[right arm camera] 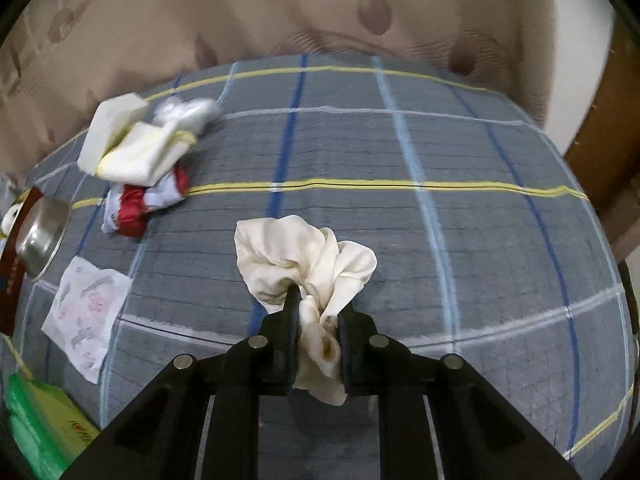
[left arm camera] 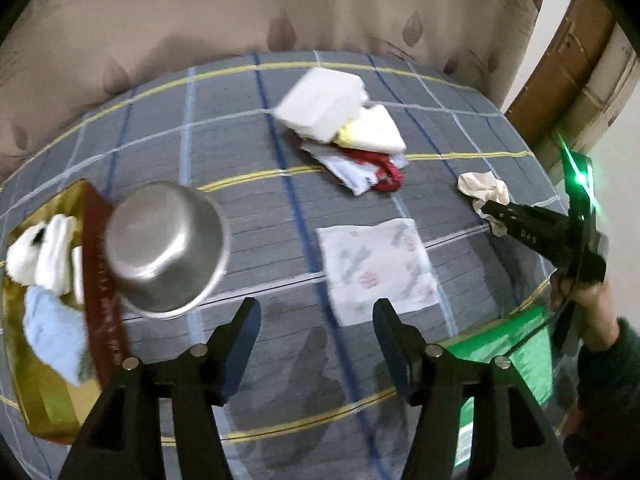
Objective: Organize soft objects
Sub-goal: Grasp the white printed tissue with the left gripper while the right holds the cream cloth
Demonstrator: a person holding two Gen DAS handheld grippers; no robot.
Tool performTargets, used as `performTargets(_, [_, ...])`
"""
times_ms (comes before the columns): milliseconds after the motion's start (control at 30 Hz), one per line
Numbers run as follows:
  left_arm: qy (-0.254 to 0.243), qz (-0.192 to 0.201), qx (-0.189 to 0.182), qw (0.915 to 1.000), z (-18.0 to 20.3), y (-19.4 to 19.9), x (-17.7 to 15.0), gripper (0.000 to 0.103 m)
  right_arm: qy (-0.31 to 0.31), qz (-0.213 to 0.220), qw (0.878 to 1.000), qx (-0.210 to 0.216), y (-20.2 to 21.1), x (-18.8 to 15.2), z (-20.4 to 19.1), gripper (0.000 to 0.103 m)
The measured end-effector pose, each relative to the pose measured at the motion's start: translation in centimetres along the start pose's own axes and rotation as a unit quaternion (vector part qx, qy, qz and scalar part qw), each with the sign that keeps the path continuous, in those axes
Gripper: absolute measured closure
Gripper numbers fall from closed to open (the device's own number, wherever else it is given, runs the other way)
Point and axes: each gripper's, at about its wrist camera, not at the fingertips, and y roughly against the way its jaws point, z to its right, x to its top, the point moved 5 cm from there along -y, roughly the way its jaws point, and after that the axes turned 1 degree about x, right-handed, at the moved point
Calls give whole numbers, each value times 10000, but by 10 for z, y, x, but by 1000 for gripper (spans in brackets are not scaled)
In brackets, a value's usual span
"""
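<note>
Left gripper (left arm camera: 316, 320): jaws wide, nothing between them, above plaid bedsheet (left arm camera: 248, 216) | gold box (left arm camera: 44, 392) with socks, steel bowl (left arm camera: 166, 248), printed cloth (left arm camera: 378, 268), cloth pile (left arm camera: 344, 128) lie left to right | Right gripper (right arm camera: 318, 312): clamped on cream cloth (right arm camera: 296, 256), bunched on sheet.

Surface: grey plaid cloth (left arm camera: 248, 216) with blue, white and yellow lines.
Far middle: heap of folded white cloths (left arm camera: 340, 116) over a red-and-white piece (left arm camera: 372, 170).
Near middle: flat printed handkerchief (left arm camera: 378, 268).
Left: gold box (left arm camera: 36, 396), steel bowl (left arm camera: 168, 248).
Right: crumpled cream cloth (right arm camera: 308, 264).
Near edge: green packet (left arm camera: 520, 356).
</note>
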Motion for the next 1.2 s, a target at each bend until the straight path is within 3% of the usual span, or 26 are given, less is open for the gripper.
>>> performTargets(200, [-26,-415,-301,9987,27,-29,14,42,76,338,9993,-125,2,-4,4,90])
performTargets(300, [-176,-661,-543,9962,44,-45,18,31,91,419,9990,-121,4,-6,5,90])
performTargets(400, [-131,-621,-619,9961,51,-55,26,19,22,424,9991,-20,2,-3,7,89])
performTargets(600, [182,-521,-258,9981,49,-72,41,16,10,429,9991,32,1,-3,7,88])
performTargets(900, [-53,-992,-102,9950,54,-100,39,16,-31,431,9990,109,1,-3,7,86])
performTargets(1200, [-217,-947,127,9952,53,-112,41,11,-13,428,9989,194,0,-2,6,81])
